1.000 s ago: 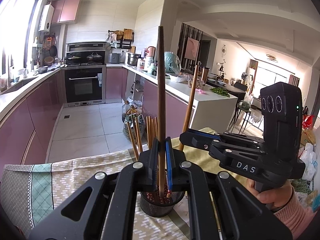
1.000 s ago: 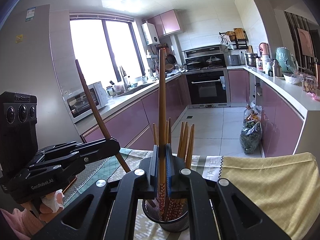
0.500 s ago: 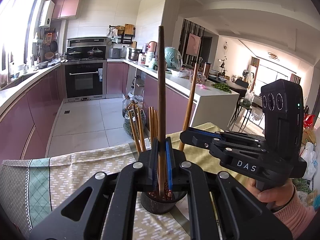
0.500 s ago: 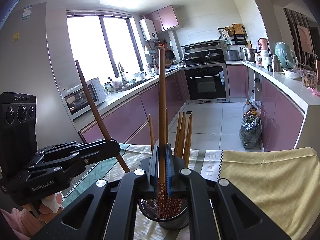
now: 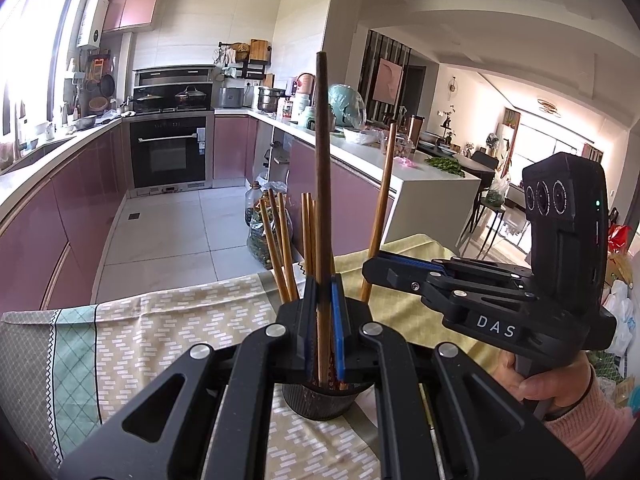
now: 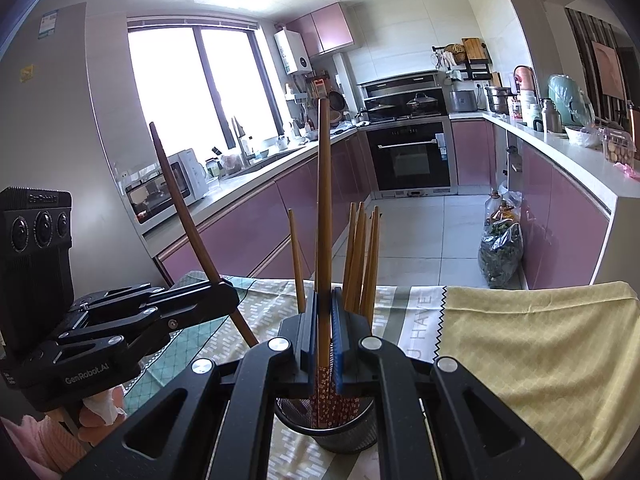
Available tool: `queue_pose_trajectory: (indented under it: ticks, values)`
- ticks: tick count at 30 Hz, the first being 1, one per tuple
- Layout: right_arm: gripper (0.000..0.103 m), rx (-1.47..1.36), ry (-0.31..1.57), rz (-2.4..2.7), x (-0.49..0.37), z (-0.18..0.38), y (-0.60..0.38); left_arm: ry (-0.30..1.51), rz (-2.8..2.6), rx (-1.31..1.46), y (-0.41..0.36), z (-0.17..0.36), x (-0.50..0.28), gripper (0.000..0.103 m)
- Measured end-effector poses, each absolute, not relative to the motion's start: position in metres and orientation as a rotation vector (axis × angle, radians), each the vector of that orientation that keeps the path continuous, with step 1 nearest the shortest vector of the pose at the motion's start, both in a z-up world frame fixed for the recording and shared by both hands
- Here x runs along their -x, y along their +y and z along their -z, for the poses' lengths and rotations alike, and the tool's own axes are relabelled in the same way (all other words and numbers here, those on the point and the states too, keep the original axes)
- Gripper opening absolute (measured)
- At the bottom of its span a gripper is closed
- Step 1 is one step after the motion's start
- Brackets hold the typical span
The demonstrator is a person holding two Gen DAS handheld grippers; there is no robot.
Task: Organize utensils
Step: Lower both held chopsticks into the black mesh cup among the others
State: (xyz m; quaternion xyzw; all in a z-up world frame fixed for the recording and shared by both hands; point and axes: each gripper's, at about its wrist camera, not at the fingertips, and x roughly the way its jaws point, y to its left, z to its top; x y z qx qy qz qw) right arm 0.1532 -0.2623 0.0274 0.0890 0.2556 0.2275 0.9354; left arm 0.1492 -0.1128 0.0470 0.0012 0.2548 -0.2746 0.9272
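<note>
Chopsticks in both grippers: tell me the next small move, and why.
Probably lower both a little further, then open. The left gripper is shut on a dark chopstick and the right gripper on a lighter chopstick, each upright with its lower end already inside the mesh cup.

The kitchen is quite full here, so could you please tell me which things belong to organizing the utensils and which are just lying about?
Part of the job:
- dark chopstick in the left gripper
- light chopstick in the right gripper
- mesh holder with other chopsticks

Just lying about:
- yellow cloth
- microwave
- bag of greens
- pots on the stove
</note>
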Motion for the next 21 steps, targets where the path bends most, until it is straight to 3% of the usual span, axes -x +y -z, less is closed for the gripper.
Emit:
queue_pose_trajectory:
  ticks: [21]
  values:
    - [0.006,-0.197,0.629,-0.461,-0.169,0.003,-0.26,0.641,0.556,-0.073,-0.125,-0.014,-0.169,0.008]
